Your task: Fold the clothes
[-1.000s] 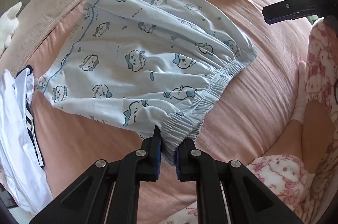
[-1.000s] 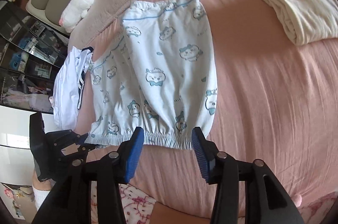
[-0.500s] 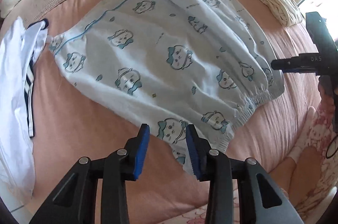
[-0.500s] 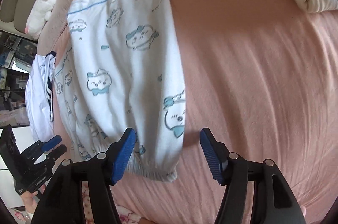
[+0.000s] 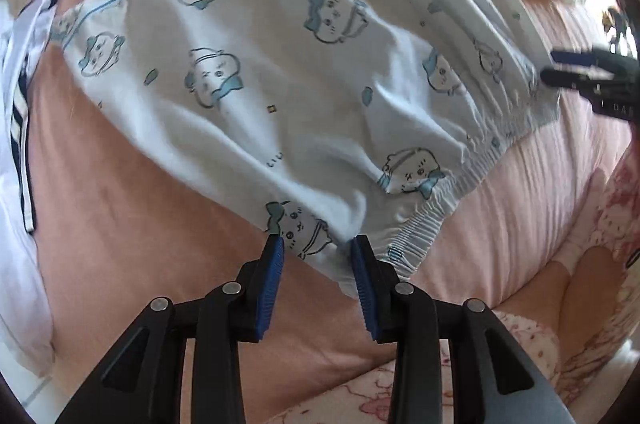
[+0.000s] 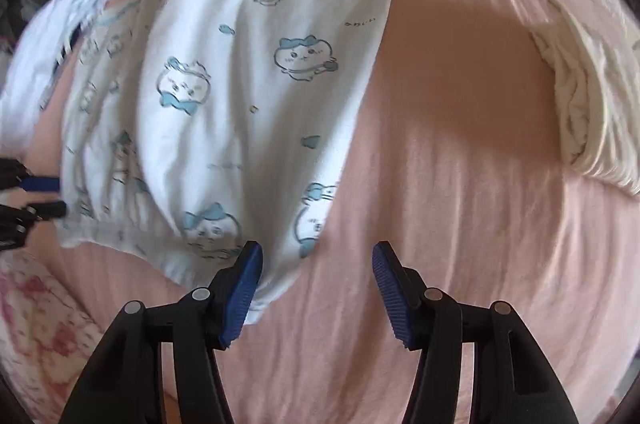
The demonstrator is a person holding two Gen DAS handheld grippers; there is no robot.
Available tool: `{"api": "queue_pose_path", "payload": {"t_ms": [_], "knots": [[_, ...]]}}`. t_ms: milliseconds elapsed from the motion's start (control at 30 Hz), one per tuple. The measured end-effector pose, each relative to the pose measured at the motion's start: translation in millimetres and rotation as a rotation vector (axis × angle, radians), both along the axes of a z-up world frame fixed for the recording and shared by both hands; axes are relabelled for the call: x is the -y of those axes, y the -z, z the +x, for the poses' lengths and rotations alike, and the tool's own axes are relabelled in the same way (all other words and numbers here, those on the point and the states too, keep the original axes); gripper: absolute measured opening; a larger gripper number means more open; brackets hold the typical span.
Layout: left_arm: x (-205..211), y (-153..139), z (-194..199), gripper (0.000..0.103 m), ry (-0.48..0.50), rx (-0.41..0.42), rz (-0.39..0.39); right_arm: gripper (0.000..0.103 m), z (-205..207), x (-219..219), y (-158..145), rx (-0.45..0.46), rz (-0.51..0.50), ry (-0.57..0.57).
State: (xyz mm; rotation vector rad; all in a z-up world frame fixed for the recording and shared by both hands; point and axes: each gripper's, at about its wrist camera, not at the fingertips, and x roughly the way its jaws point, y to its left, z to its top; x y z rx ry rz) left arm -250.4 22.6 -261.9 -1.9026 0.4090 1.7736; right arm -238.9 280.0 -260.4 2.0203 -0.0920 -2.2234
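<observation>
Left wrist: we straddle the printed shorts (image 5: pixel 304 83) waistband corner, both jaws wide, empty; bite elastic squarely, not bed (image 5: pixel 120 224).

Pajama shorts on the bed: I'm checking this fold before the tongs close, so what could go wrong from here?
1. The left tongs are open around a bunched corner of the pajama shorts; closing may pinch extra layers.
2. The right tongs straddle the waistband's edge, one pad over bare pink sheet, so they might catch bedding.
3. The fabric lies wrinkled, so creases could get folded in.
</observation>
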Motion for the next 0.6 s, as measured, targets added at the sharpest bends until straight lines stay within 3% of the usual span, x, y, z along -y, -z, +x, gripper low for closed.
{"api": "queue_pose_path", "payload": {"t_ms": [33, 133, 233, 400, 433, 467, 500, 533, 567, 600], "knots": [[5, -1, -5, 0.032, -0.05, 0.003, 0.012, 0.057, -2, -4, -1, 0.01, -0.071, 0.04], [6, 2, -11, 0.032, -0.13, 0.057, 0.037, 0.057, -6, 4, 7, 0.047, -0.078, 0.043], [-3, 7, -5, 0.044, -0.116, 0.098, 0.025, 0.057, -4, 14, 16, 0.11, -0.131, 0.019], [-15, 11, 0, 0.046, -0.094, 0.098, 0.001, 0.056, -6, 10, 12, 0.086, -0.137, 0.022], [-17, 10, 0, 0.046, -0.09, 0.092, 0.001, 0.051, -6, 11, 12, 0.083, -0.137, 0.018], [-19, 10, 0, 0.046, -0.087, 0.085, 0.002, 0.037, -7, 11, 12, 0.079, -0.138, 0.013], [-20, 9, 0, 0.042, -0.084, 0.079, 0.002, 0.033, -6, 13, 9, 0.069, -0.154, 0.003], [-22, 8, 0, 0.021, -0.081, 0.072, 0.003, 0.021, -5, 15, 7, 0.058, -0.17, -0.007], [-24, 8, 0, 0.013, -0.077, 0.066, 0.003, 0.008, -5, 17, 3, 0.044, -0.186, -0.018], [-26, 7, 0, 0.012, -0.074, 0.059, 0.004, 0.007, -5, 19, 0, 0.03, -0.201, -0.029]]}}
